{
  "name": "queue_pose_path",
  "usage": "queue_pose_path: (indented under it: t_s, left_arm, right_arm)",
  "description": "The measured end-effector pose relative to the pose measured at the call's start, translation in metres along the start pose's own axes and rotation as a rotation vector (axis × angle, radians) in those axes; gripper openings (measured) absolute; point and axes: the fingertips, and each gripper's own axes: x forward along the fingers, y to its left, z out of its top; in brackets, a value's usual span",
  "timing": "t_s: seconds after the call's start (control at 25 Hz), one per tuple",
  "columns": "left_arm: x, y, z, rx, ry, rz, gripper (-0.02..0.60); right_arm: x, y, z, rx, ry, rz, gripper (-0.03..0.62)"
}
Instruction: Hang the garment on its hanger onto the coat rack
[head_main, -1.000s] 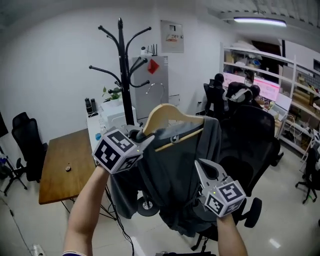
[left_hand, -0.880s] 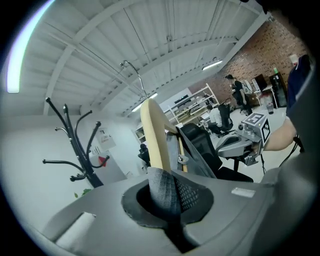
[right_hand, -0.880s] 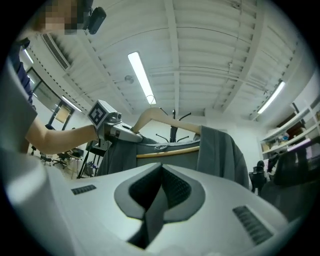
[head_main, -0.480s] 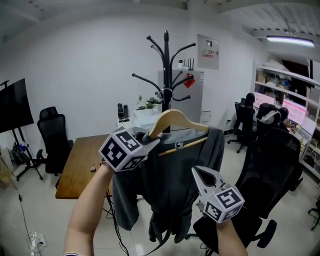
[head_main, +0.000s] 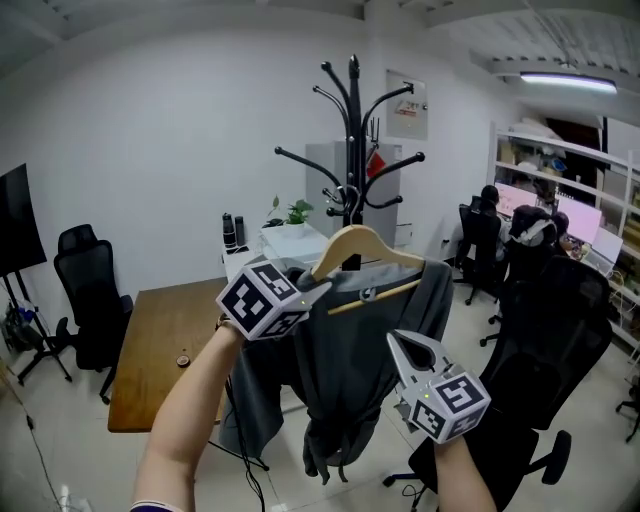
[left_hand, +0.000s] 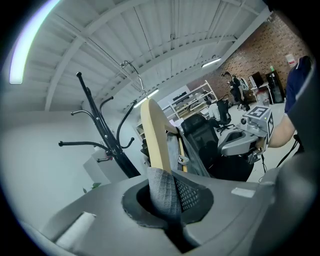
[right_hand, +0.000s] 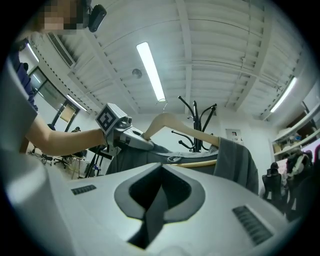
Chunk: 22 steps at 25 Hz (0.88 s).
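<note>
We are facing the coat rack, which is standing at twelve o'clock in the head view, its black arms spreading above and behind the load. The garment, a dark grey piece, is draping from the hanger in the air in front of the rack, not yet on any arm.

The left hand-held gripper is clenching the hanger's nine o'clock shoulder through the cloth; in its own view the grey fabric is sitting pinched between the jaws with the wooden arm rising out of it. The right hand-held gripper is hovering at five o'clock of the hanger, its jaws closed together on nothing and clear of the cloth.

We are judging this as the carry toward the rack. To do it well, we are aiming the wire hook at a free arm at twelve o'clock, raising it above the arm's knobbed tip and then lowering it. Holding one end is inviting tilt, so we are suggesting the right hand-held gripper steady the three o'clock shoulder.
</note>
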Motion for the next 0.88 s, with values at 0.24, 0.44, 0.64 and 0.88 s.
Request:
queue_pose_path:
  t_s: [0.24,0.44,0.64,0.88]
  left_arm:
    - [0.037,0.032,-0.022,0.000,-0.026,-0.108,0.011]
    - [0.072,0.050,-0.041,-0.003,-0.029,-0.163,0.011]
    - [0.110,0.065,-0.064,-0.028,-0.024,-0.216,0.011]
    - [0.141,0.094,-0.085,-0.054,-0.026,-0.247,0.011]
  right_arm:
    - [0.031,0.001,-0.006,-0.015,0.024,-0.089,0.006]
    - [0.045,-0.014,-0.020,-0.022,0.055,-0.142,0.006]
    - [0.057,-0.035,-0.039,-0.016,0.069,-0.158,0.006]
    - [0.092,-0.059,-0.056,-0.008,0.062,-0.139,0.006]
